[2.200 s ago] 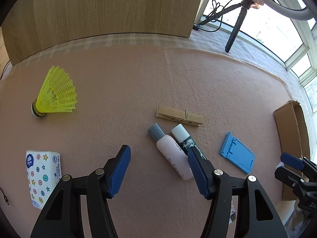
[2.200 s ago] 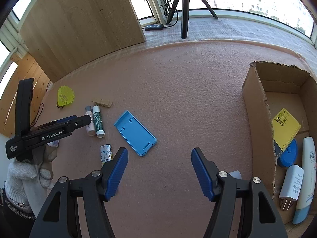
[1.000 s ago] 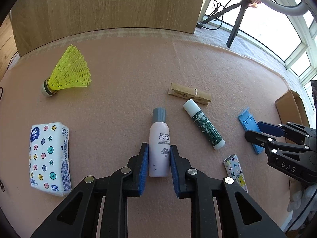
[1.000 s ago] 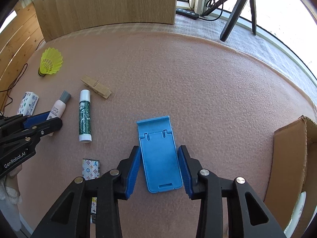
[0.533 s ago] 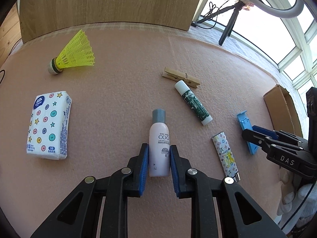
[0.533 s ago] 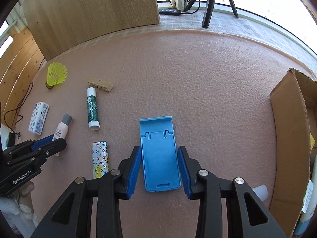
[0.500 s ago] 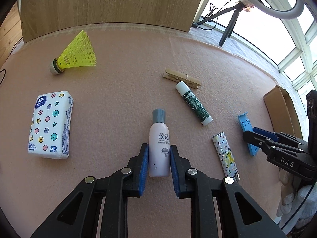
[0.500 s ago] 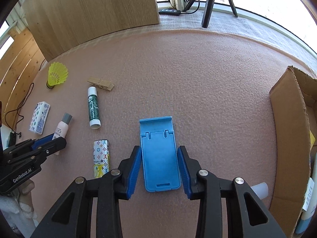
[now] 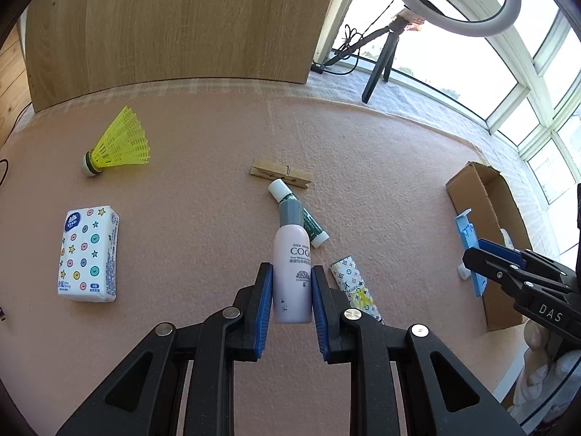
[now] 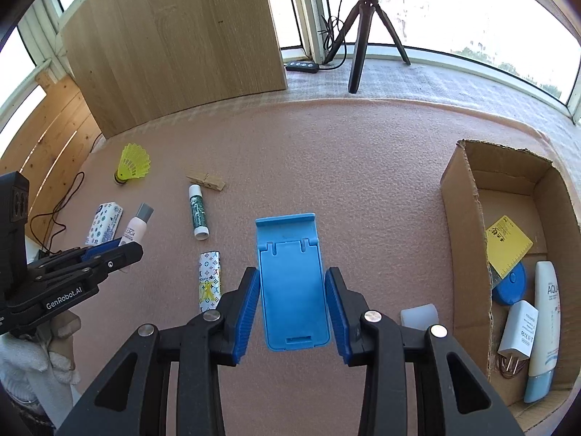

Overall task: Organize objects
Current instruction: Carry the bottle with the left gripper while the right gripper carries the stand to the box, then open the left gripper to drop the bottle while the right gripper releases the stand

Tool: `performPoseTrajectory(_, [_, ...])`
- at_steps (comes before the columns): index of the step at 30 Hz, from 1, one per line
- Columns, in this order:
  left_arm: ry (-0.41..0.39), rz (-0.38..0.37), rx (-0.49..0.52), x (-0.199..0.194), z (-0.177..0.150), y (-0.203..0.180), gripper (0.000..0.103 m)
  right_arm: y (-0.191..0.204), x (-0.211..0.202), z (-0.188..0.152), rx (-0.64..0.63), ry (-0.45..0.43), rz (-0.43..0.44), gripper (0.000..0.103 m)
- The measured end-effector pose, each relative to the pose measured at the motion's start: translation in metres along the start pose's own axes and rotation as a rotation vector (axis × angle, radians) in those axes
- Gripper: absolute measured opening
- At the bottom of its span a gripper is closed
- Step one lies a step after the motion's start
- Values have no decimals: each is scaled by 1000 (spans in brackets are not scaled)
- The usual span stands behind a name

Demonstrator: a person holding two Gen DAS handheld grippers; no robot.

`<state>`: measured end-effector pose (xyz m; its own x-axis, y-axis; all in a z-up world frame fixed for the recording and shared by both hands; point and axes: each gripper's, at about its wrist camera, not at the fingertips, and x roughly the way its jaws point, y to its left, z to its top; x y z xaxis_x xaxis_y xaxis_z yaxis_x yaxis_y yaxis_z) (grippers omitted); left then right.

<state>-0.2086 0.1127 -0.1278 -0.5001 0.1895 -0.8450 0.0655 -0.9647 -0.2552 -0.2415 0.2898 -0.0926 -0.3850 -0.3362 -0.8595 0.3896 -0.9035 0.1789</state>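
While the pale bottle hides part of the green tube behind it, we see our left gripper clamped on that bottle, lifted higher off the pink mat than half a second ago. "COG" reads on its label, the rest cut off. Our right gripper pinches the blue phone stand, now nearer the cardboard box at the mat's right edge. Inside, a tube reads "AQU".

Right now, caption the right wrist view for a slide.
Right gripper holds blue stand beside cardboard box.
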Motion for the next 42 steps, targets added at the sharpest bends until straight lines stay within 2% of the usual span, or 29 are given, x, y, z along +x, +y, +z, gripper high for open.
performPoseTrajectory(14, [-19, -120, 205, 14, 37, -128, 22, -84, -71, -25, 120, -80, -96, 34])
performPoseTrajectory(21, [-20, -172, 302, 33, 49, -197, 22, -124, -88, -47, 187, -83, -151, 34])
performPoseTrajectory(29, [17, -228, 389, 59, 50, -264, 22, -151, -92, -61, 238, -74, -182, 34])
performPoseTrajectory(36, [45, -242, 420, 81, 54, -301, 22, -166, -91, -65, 261, -68, -188, 34])
performPoseTrajectory(42, [57, -252, 414, 92, 57, -315, 22, -171, -91, -66, 265, -69, -192, 34])
